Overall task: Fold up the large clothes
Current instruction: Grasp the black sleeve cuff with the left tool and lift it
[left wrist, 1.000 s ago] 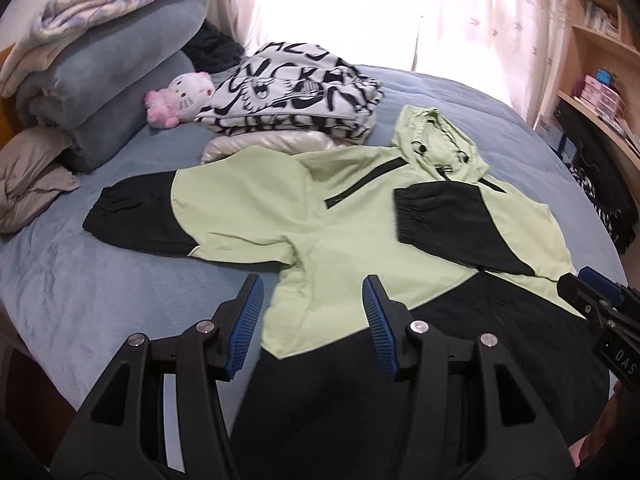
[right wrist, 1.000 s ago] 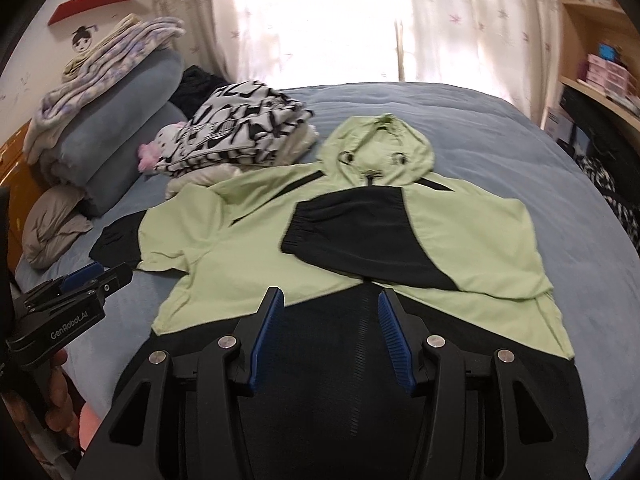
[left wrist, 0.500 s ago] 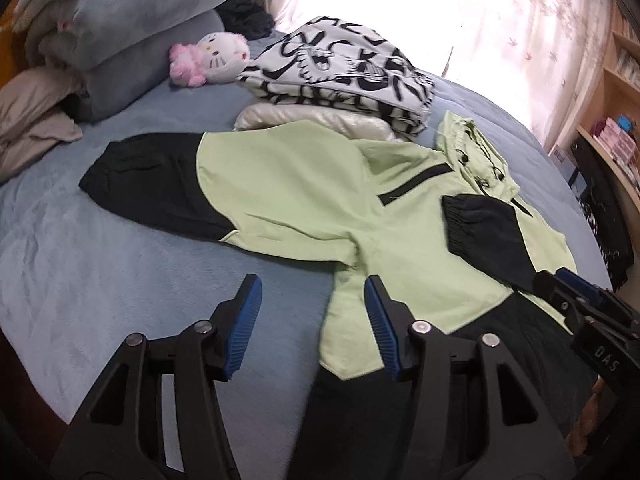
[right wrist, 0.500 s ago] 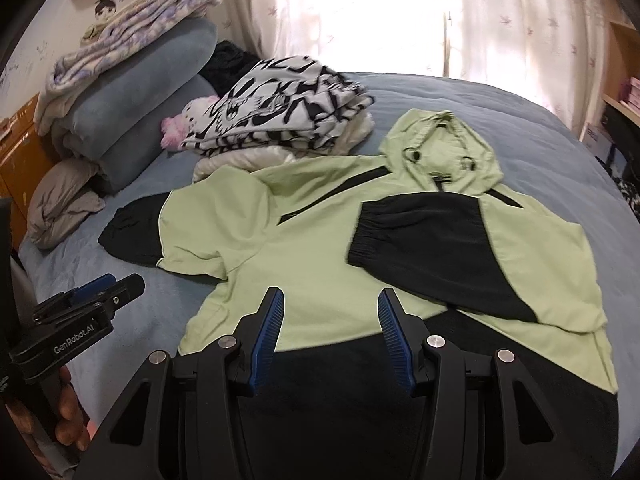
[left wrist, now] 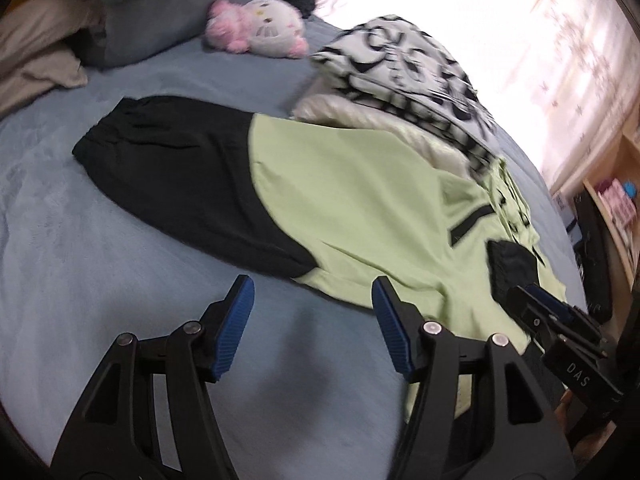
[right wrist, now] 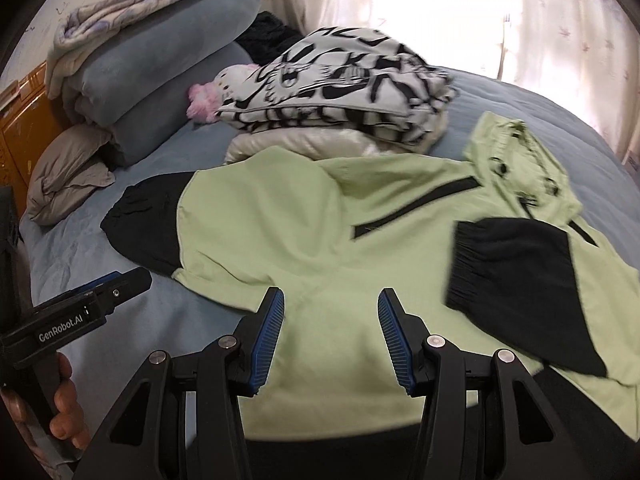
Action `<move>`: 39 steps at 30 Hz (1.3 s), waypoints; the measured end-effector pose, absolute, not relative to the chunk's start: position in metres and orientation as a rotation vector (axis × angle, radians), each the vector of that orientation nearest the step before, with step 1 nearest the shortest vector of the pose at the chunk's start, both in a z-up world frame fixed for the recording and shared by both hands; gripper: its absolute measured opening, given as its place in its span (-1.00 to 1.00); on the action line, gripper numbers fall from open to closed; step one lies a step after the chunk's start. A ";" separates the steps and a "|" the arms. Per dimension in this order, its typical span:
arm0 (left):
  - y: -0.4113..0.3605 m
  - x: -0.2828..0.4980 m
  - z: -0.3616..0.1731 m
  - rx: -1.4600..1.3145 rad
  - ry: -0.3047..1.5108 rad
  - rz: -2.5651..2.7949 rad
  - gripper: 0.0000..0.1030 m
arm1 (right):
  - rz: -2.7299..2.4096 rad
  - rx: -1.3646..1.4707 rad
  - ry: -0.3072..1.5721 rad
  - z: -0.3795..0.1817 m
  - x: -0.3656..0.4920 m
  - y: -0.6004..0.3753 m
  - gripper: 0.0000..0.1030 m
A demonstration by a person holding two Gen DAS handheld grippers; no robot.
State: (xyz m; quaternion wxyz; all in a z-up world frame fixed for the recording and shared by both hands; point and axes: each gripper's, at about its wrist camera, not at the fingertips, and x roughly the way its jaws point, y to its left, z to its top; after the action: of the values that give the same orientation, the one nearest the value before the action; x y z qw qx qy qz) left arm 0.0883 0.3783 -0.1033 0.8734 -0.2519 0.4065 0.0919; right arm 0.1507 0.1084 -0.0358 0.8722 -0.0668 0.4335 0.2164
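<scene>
A light green hoodie (right wrist: 304,232) with black cuffs and hem lies flat on the blue bed (left wrist: 80,280). Its left sleeve (left wrist: 192,176) is spread out to the side, ending in a black cuff. Its right sleeve (right wrist: 516,276) is folded across the chest. My left gripper (left wrist: 312,304) is open and empty, just short of the left sleeve's lower edge. My right gripper (right wrist: 330,312) is open and empty above the hoodie's lower body. It also shows at the right edge of the left wrist view (left wrist: 532,300). The hood (right wrist: 516,160) lies at the far right.
A folded black-and-white patterned garment (right wrist: 340,84) lies on a cream one beyond the hoodie. A pink and white plush toy (left wrist: 260,28) sits beside it. Stacked blue blankets (right wrist: 160,80) and a grey pillow (right wrist: 68,172) are at far left. Shelves (left wrist: 616,200) stand at right.
Both grippers have moved left and forward along the hoodie, the left one from the body towards the spread left sleeve. Both stay open. The hoodie has not moved.
</scene>
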 end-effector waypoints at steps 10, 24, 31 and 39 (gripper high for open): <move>0.468 0.104 -0.137 -0.690 0.872 0.240 0.13 | 0.528 -0.159 0.911 -0.061 0.194 0.196 -0.03; 0.546 0.122 -0.174 -0.860 0.852 0.218 0.13 | 0.586 -0.182 0.934 -0.089 0.200 0.255 -0.03; 0.556 0.145 -0.170 -0.805 0.829 0.313 -0.64 | 0.588 -0.137 0.923 -0.081 0.198 0.241 -0.03; 0.510 0.128 -0.079 -0.628 0.641 0.330 -0.96 | 0.563 -0.071 0.893 -0.049 0.182 0.194 -0.03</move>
State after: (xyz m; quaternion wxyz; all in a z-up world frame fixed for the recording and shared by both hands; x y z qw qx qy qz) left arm 0.1281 0.5099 -0.0793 0.8879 -0.3020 0.3086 0.1590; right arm 0.1824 0.1938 -0.0494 0.8632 -0.0338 0.4261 0.2688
